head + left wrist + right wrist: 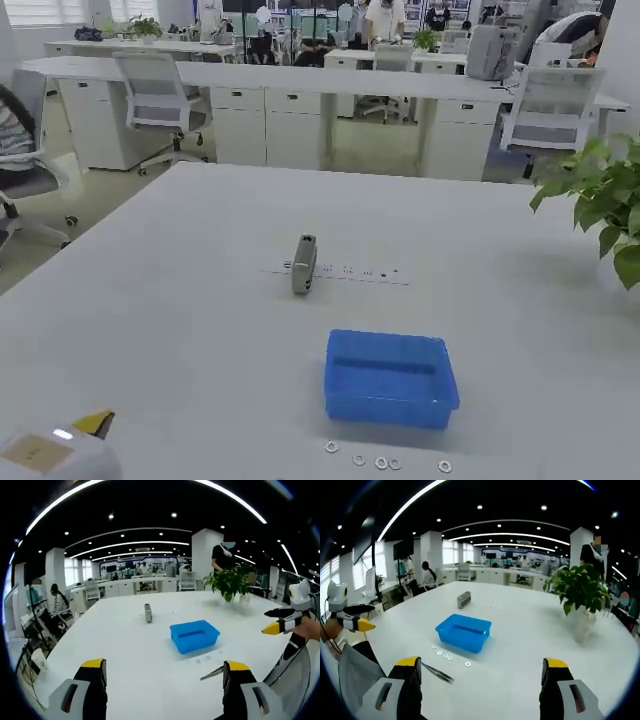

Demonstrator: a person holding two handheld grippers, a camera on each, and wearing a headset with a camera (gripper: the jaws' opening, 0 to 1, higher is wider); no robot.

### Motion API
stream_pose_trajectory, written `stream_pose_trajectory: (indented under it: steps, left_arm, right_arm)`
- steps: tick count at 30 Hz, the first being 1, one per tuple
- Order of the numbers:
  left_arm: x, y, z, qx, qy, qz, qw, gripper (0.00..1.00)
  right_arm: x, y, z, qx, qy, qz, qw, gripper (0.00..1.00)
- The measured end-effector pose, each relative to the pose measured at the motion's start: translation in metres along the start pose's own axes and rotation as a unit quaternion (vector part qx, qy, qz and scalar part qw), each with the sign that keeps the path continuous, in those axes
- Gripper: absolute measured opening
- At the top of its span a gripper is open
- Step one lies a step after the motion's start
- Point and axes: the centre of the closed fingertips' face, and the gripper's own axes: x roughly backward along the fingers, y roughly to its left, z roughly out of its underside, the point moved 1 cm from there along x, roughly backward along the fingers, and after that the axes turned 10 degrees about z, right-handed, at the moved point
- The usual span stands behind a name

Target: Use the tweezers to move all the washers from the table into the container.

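The tweezers (212, 673) lie flat on the white table (180, 300), near its front edge and just in front of the washers (380, 462). In the right gripper view their long axis slants from beside the left-hand jaw down toward the camera. In the left gripper view it runs from the right-hand jaw out to the left. Which end is the tip cannot be told.

The washers sit in a loose row, apart from one another, just before the blue container (390, 378), which stands open side up. Beyond it a small grey block (304, 264) stands on the table, and a potted plant (600, 195) stands at the right.

The left gripper (164, 666) and the right gripper (480, 663) both hang above the table with jaws spread wide, grasping nothing.
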Motion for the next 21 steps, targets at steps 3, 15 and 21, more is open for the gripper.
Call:
stream_pose_trajectory:
  steps: [3,15,21]
  left_arm:
    - [-0.0003,-0.002,0.0013,0.001,0.003,0.004,1.0,0.99]
    - [0.0001,-0.0018,0.0025,-0.007,0.012,0.005,0.9999,0.99]
    - [0.0001,-0.0009,0.0016,-0.009,0.012,0.005,0.9999,0.99]
  right_arm:
    - [-0.0001,0.0,0.0007,0.001,0.002,-0.001,1.0,0.99]
    - [-0.0009,0.0046,0.0005,0.0,0.0,-0.003,1.0,0.99]
    - [-0.0009,0.0013,0.0,-0.001,0.001,-0.001,1.0,0.99]
